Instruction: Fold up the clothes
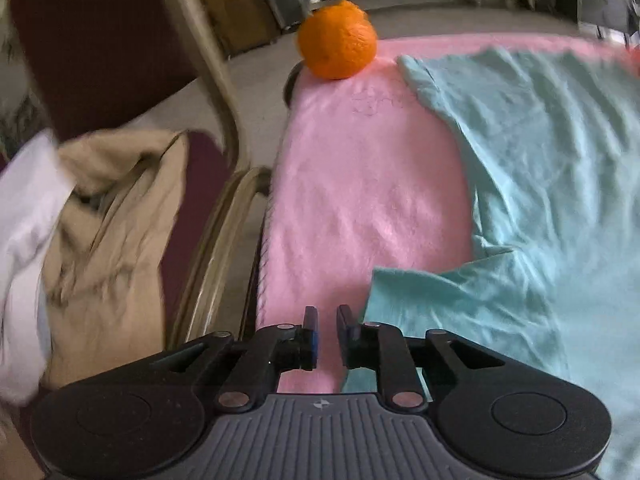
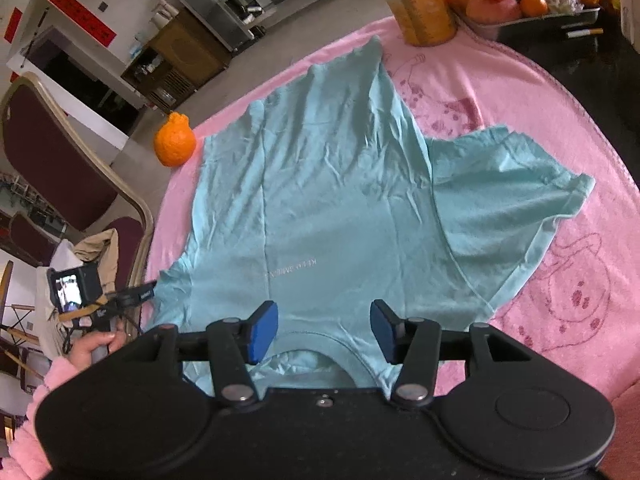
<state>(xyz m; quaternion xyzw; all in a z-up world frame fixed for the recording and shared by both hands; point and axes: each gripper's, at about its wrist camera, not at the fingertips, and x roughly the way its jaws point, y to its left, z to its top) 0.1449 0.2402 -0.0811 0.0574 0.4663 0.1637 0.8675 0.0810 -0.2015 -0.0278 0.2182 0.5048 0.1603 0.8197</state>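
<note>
The shirt (image 2: 320, 208) lies flat on the pink blanket (image 2: 540, 92), long axis running away from both grippers, collar nearest. The left gripper (image 1: 327, 330), jaws slightly apart and empty, sits just left of the near sleeve (image 1: 440, 300). The right gripper (image 2: 324, 330) gapes wide over the collar, gripping nothing.

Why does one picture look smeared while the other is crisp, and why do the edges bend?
The left wrist view is motion-blurred: the orange and light blue T-shirt have soft edges. The right wrist view is sharp enough to show the pink blanket and its printed drawings. Both are fisheye: straight lines bow and the corners go dark. Lighting is soft, with no glare.
</note>
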